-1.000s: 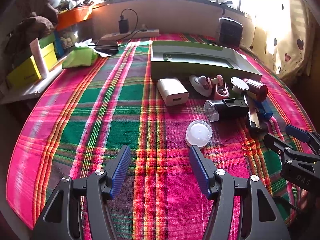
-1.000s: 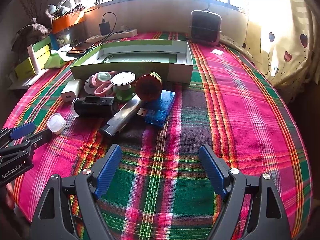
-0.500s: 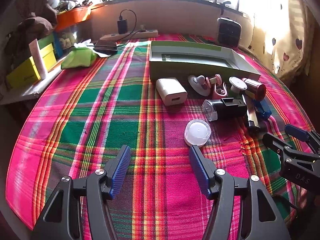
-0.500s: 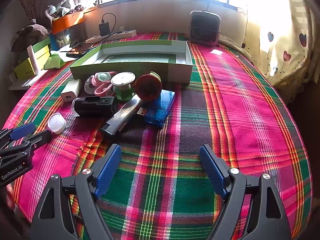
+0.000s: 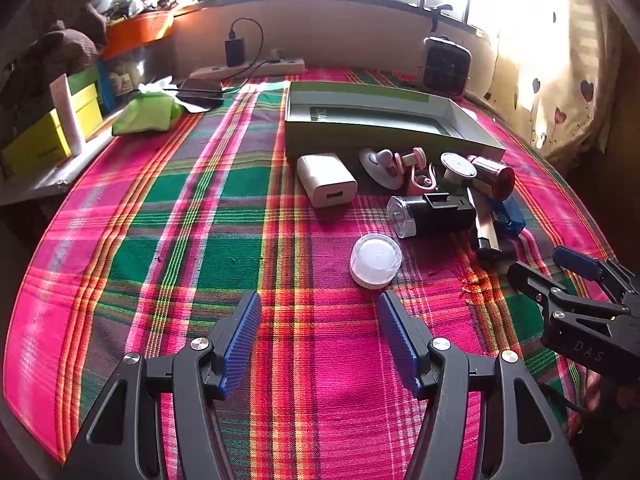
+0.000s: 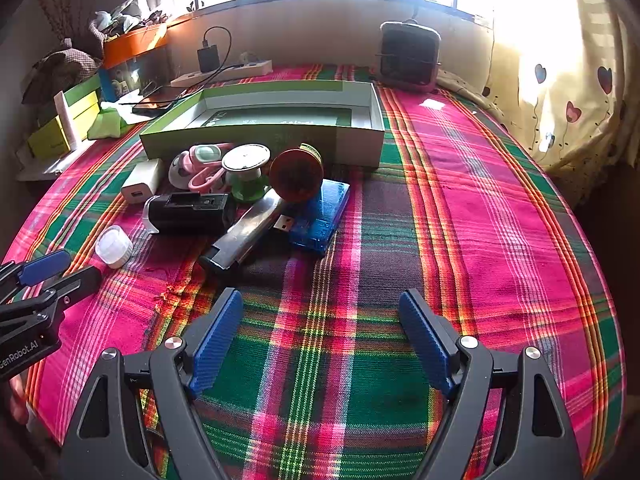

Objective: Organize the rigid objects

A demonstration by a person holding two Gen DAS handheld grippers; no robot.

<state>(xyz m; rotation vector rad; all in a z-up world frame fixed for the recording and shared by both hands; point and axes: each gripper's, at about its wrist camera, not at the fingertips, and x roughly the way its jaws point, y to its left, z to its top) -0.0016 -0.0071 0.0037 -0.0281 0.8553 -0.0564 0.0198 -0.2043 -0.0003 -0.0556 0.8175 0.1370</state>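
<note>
A pile of small objects lies on the plaid cloth before an open green box (image 5: 384, 120) (image 6: 272, 120): a white charger (image 5: 326, 179) (image 6: 142, 181), a white round lid (image 5: 375, 260) (image 6: 114, 246), a black device (image 5: 434, 214) (image 6: 188, 212), a silver lighter (image 6: 244, 236), a blue case (image 6: 320, 218), a red-capped jar (image 6: 296, 174), pink pieces (image 6: 204, 164). My left gripper (image 5: 320, 336) is open and empty, just short of the lid. My right gripper (image 6: 320, 336) is open and empty, short of the lighter and blue case.
A black fan (image 6: 408, 56) stands at the back by the window. A power strip with a charger (image 5: 256, 66), a phone (image 5: 200, 94), a green cloth (image 5: 148, 114) and yellow boxes (image 5: 48, 136) sit at the back left. A curtain (image 6: 560, 80) hangs on the right.
Both grippers have stayed open and almost still; the left view has shifted very slightly.
</note>
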